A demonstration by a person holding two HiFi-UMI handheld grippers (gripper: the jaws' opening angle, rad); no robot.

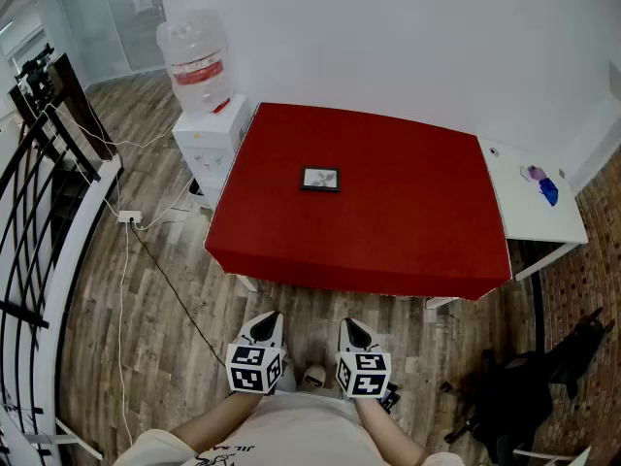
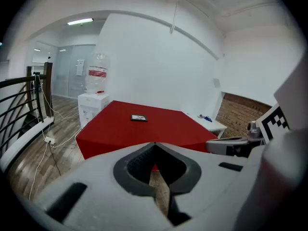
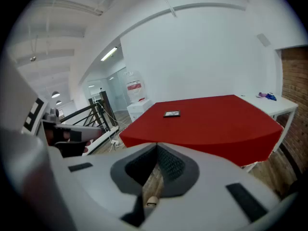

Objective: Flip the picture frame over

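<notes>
1. Picture frame [image 1: 320,179], small, rectangular, dark-rimmed, pale panel facing up. It lies flat on the table top, a little left of the middle, alone on the cloth, well apart from both grippers. Also seen in the left gripper view [image 2: 138,118] and the right gripper view [image 3: 172,113].

2. Table [image 1: 408,231], rectangular, covered in plain red cloth that hangs over the edges.

3. Left gripper [image 1: 264,324], white body, dark pads, marker cube on top. Held low in front of the person, short of the table's near edge, above the floor. Jaws fully together, tips meeting, nothing between them [image 2: 154,144].

4. Right gripper [image 1: 355,326], same make, just beside the left one. Jaws likewise closed tip to tip and empty [image 3: 156,146].

5. Side table [image 1: 543,223], white, standing against the red table's right end; small blue and purple items [image 1: 543,186] on it, too small to identify.

6. Water dispenser [image 1: 206,134], white cabinet with a clear bottle on top, by the red table's far left corner.

7. Floor [image 1: 146,357], wood planks, crossed by white cables [image 1: 129,217].

8. Railing [image 1: 29,202], black metal, at far left.
</notes>
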